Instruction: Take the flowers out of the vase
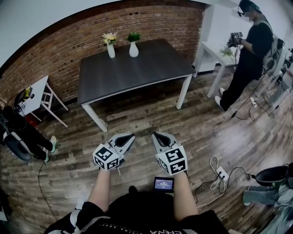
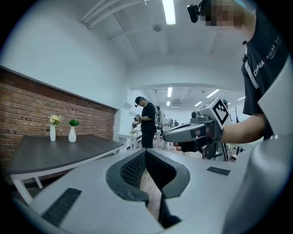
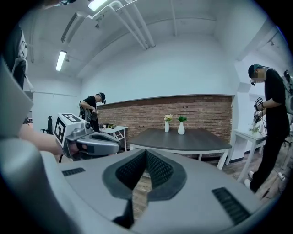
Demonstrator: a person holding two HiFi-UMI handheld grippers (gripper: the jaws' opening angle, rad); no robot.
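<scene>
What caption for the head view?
Left claw and right claw shut, empty; table ahead holds flower vase and plant vase.

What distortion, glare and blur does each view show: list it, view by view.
Head view: fisheye bends the brick wall into an arc, light even, table sharp. Left gripper view: ceiling light blown out, round black vignette, left tool slightly soft up close. Right gripper view: same vignette, right tool soft, distant vases small yet clear.

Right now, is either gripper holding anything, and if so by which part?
Nothing is held. The left gripper and right gripper are both shut and empty. The pale flowers are in their vase on the table, away from both.
</scene>
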